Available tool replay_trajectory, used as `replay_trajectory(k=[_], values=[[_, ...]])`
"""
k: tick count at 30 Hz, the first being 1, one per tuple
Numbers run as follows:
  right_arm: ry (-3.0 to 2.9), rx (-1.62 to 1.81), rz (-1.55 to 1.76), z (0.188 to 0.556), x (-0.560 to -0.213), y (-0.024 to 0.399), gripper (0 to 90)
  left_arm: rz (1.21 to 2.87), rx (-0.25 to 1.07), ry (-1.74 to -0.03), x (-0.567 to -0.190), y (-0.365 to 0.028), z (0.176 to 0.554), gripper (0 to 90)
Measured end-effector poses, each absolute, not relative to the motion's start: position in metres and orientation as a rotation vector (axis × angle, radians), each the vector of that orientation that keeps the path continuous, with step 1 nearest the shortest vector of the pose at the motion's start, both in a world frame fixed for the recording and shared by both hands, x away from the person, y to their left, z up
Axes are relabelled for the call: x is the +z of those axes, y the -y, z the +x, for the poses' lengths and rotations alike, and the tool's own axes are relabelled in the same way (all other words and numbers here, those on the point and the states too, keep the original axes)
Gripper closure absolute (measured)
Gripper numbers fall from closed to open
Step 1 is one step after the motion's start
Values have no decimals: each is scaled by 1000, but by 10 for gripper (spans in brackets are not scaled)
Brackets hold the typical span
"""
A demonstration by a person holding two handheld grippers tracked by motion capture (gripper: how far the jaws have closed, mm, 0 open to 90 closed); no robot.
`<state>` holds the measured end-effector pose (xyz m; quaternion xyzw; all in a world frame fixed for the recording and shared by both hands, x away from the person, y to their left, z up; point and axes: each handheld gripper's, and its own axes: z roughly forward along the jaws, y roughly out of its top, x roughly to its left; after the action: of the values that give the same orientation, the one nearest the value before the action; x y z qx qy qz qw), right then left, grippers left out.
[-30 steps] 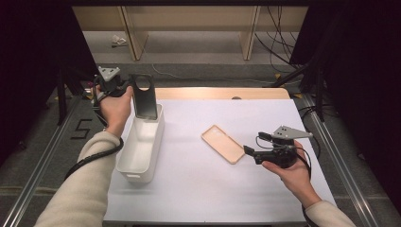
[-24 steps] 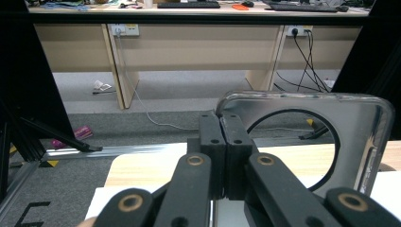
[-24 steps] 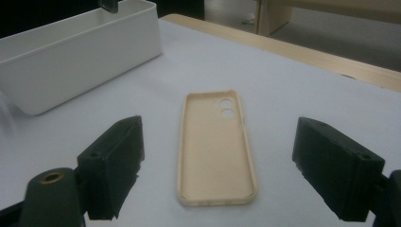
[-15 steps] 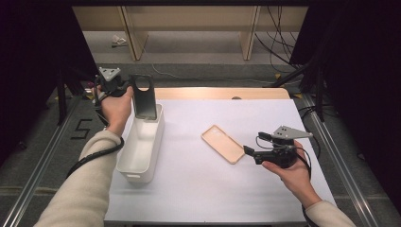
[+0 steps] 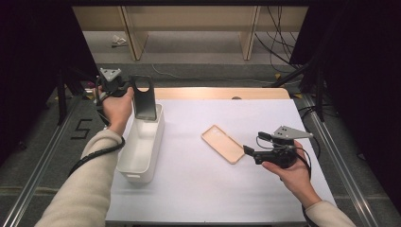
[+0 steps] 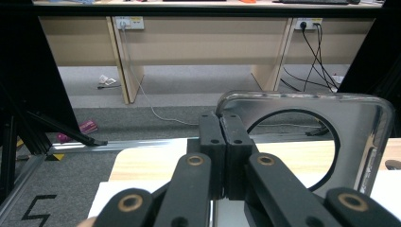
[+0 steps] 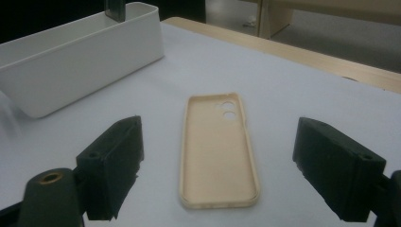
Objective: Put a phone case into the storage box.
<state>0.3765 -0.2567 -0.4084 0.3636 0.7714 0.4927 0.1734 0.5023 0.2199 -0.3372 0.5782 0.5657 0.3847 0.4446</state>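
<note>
At upper left, the left gripper (image 5: 128, 90) clenches a dark glossy phone case (image 5: 143, 98) upright over the white rectangular plastic bin (image 5: 142, 156); right gripper (image 7: 222, 165), jaws released, faces a beige phone case (image 7: 218, 151) at centre.

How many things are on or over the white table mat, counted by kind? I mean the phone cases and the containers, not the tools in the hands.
Phone cases: 2, a dark case held upright over the bin and a beige case lying flat on the mat.
Bins: 1, a white bin.
Total: 3
</note>
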Motion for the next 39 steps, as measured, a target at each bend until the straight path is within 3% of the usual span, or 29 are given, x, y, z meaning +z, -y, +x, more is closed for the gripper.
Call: replay_trajectory(k=[39], values=[[-2189, 1405, 1036, 377, -409, 256, 179, 1492, 937, -1440, -360, -218, 518, 890]])
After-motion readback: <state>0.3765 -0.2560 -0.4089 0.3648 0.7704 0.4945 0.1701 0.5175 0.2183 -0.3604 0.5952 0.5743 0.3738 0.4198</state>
